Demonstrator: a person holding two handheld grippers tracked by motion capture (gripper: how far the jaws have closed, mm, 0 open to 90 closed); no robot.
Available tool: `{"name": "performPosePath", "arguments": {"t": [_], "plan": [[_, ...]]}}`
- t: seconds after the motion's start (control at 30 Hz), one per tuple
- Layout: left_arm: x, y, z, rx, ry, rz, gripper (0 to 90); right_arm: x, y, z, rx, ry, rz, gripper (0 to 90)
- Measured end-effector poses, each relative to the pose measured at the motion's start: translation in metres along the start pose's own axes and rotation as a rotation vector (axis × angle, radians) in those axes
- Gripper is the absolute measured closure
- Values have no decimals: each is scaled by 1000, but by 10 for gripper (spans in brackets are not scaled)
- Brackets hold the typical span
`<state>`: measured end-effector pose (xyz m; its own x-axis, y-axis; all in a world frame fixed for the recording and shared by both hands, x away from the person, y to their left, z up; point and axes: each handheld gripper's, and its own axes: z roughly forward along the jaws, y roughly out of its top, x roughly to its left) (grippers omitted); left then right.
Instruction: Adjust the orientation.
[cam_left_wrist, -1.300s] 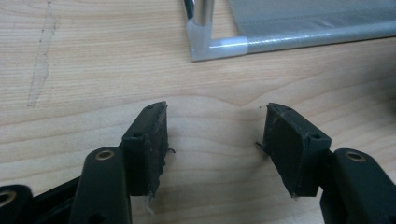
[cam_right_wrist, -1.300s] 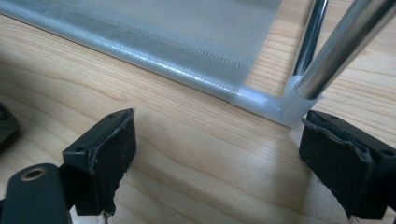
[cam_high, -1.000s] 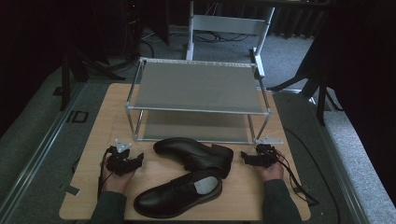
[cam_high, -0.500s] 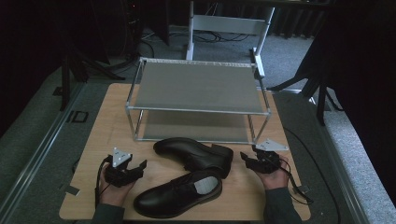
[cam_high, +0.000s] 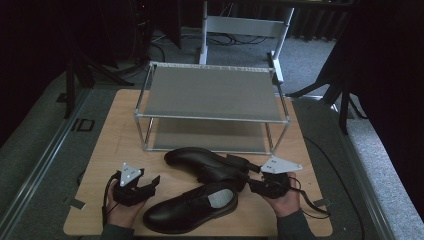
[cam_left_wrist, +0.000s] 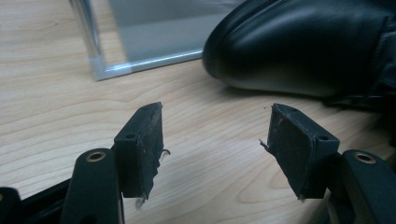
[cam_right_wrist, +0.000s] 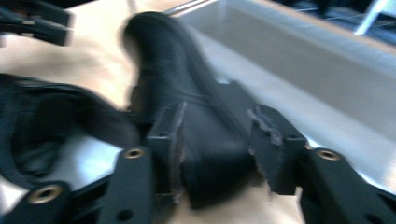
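On the desk (cam_high: 115, 135) in front of the two-tier metal rack (cam_high: 210, 95), your right tool (cam_high: 257, 184) has its jaws around the heel of the far black shoe (cam_high: 205, 162); they have just been closing. From the right gripper view that heel (cam_right_wrist: 210, 163) sits between the two pads, the left pad pressed against the leather, while the picture is too blurred to tell whether the right pad touches. That far shoe lies with its toe toward your left, just in front of the rack's lower shelf. The near black shoe (cam_high: 192, 207) lies closer to you, its opening facing up, its heel end just beside the far shoe and your right tool. Your left tool (cam_high: 150, 182) hovers just beside the near shoe's toe. In the left gripper view its jaws (cam_left_wrist: 215, 140) stand part open over bare wood with nothing between them, and they have just been opening; the far shoe's toe (cam_left_wrist: 289, 46) and a rack leg (cam_left_wrist: 91, 42) lie ahead.
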<state>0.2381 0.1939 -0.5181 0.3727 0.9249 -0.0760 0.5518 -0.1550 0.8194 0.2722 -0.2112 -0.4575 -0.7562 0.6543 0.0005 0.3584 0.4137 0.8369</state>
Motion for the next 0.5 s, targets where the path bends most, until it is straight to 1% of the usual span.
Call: {"name": "performPosePath", "arguments": {"t": [0.07,0.1,0.13,0.2,0.23,0.27,0.33,0.37,0.4,0.43,0.47,0.5], "plan": [[-1,2,-1,-8,-9,0,367,9,3,5,-4,53,-9,610],[-2,3,-1,-14,-9,0,367,11,3,7,1,67,-12,617],[-2,3,-1,-16,-10,-1,367,14,3,12,14,81,-23,628],[-2,4,0,-15,-15,0,366,17,2,21,46,94,-43,629],[-3,4,0,-15,-13,2,367,19,1,24,59,101,-45,629],[-3,4,0,-13,-15,2,367,22,0,31,82,129,-52,625],[-3,4,1,-6,-20,4,366,23,0,33,93,126,-61,622],[-4,4,1,-4,-19,5,367,24,-1,36,111,127,-79,617],[-4,4,2,-3,-18,5,367,28,-1,42,144,140,-99,621],[-4,4,1,-3,-18,6,367,28,-1,42,144,140,-99,621],[-4,4,1,-2,-19,9,367,29,-1,44,158,138,-106,628],[-4,5,1,-1,-20,10,368,31,-2,49,189,113,-130,694]]}}
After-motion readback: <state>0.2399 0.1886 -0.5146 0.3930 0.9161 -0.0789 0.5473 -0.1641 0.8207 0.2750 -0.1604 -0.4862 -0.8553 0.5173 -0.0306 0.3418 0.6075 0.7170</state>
